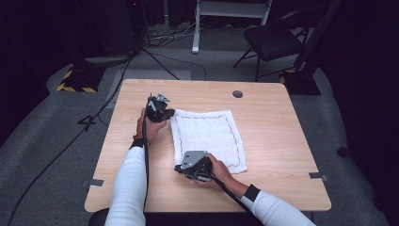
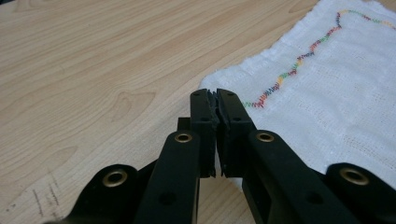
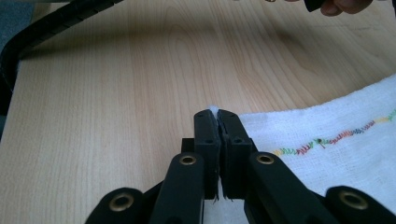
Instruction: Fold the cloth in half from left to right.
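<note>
white cloth [image 1: 207,136] on table [image 1: 273,141], coloured stitching [image 2: 299,63] close-up

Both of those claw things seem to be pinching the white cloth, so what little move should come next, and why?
Probably lift both corners a little and carry them across toward the far edge, to fold the cloth. The left gripper and the right gripper each have their jaws shut on a corner along the same side, while the rest lies flat on the table.
</note>
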